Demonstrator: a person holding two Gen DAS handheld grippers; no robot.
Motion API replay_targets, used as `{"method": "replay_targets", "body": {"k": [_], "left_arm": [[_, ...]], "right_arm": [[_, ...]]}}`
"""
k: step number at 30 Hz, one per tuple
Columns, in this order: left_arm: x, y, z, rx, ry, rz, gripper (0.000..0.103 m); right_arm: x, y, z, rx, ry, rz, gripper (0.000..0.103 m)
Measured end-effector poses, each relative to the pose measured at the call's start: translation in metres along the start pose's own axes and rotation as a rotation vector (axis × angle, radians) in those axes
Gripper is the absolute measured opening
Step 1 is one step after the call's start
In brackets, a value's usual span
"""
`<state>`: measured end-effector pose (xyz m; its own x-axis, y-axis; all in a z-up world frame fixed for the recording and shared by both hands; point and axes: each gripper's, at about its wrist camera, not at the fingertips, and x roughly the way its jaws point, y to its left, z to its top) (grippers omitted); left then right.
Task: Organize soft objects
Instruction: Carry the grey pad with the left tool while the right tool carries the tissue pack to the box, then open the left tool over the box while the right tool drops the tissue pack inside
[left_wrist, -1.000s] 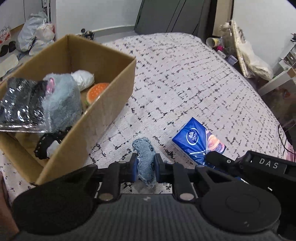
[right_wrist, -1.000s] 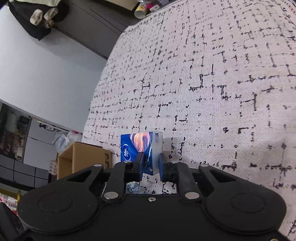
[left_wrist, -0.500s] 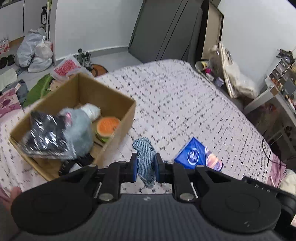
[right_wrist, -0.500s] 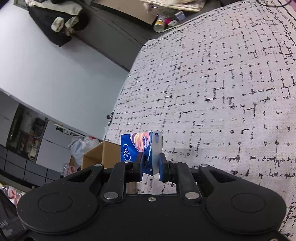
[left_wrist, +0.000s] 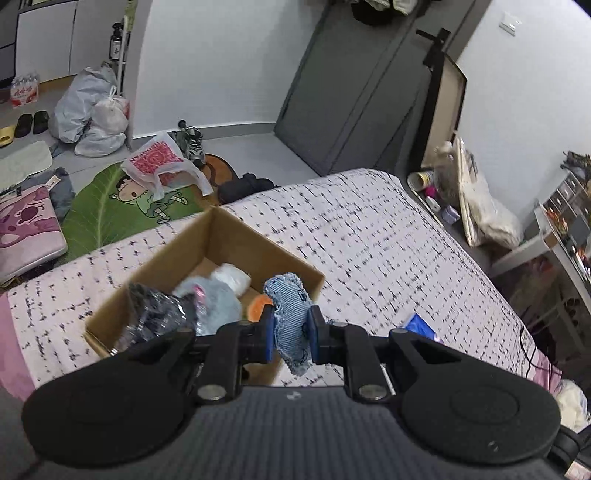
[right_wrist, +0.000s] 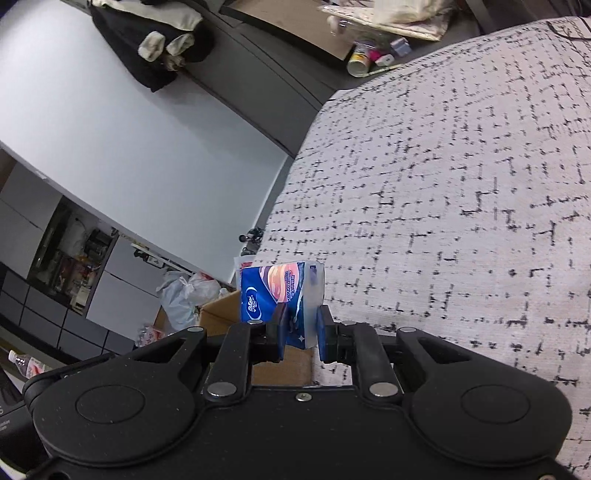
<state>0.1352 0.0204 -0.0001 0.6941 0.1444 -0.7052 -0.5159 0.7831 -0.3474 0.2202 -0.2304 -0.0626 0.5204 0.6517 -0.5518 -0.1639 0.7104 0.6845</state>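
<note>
My left gripper (left_wrist: 290, 334) is shut on a blue denim scrunchie (left_wrist: 288, 306), held in the air above the near right corner of an open cardboard box (left_wrist: 177, 258). Inside the box lie a grey plush toy (left_wrist: 214, 302), a black item in clear wrap (left_wrist: 155, 317), a white bundle (left_wrist: 232, 275) and an orange toy (left_wrist: 258, 306). My right gripper (right_wrist: 301, 332) is shut on a blue tissue pack (right_wrist: 280, 295), lifted off the bed; the box (right_wrist: 221, 310) shows just behind and below it. A corner of the tissue pack (left_wrist: 419, 326) also peeks past the left gripper's right finger.
The box sits on a bed with a white, black-flecked cover (left_wrist: 388, 251). On the floor beyond the bed lie a green cartoon mat (left_wrist: 122, 203), plastic bags (left_wrist: 92, 110) and shoes. Dark wardrobe doors (left_wrist: 351, 92) stand behind, and clutter (left_wrist: 461, 184) lines the bed's right side.
Both grippers have risen with their loads. The left one has moved toward the box, so the scrunchie now hangs over the box's corner instead of over the bedcover; the tissue pack has left the bed.
</note>
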Motion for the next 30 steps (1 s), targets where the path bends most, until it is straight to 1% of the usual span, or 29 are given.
{"method": "replay_targets", "body": {"k": [9,14,21,27,28,30], "left_arm": [[-0.001,0.034,0.026,-0.057,-0.018,0.005,0.017],[0.007,0.049,0.043,-0.086,-0.017,0.006,0.017],[0.026,0.065,0.058,-0.12,0.002,-0.01,0.017],[0.041,0.074,0.06,-0.135,0.032,-0.032,0.017],[0.043,0.076,0.06,-0.136,0.037,-0.033,0.017],[0.047,0.08,0.06,-0.142,0.048,-0.036,0.017]], "right_arm": [[0.012,0.02,0.0,-0.022,0.002,0.016,0.016],[0.027,0.038,-0.004,-0.037,0.031,0.024,0.016],[0.045,0.058,-0.018,-0.05,0.076,0.01,0.016],[0.06,0.07,-0.029,-0.06,0.103,-0.007,0.016],[0.063,0.071,-0.03,-0.064,0.106,-0.01,0.017],[0.067,0.074,-0.033,-0.079,0.117,-0.029,0.023]]}}
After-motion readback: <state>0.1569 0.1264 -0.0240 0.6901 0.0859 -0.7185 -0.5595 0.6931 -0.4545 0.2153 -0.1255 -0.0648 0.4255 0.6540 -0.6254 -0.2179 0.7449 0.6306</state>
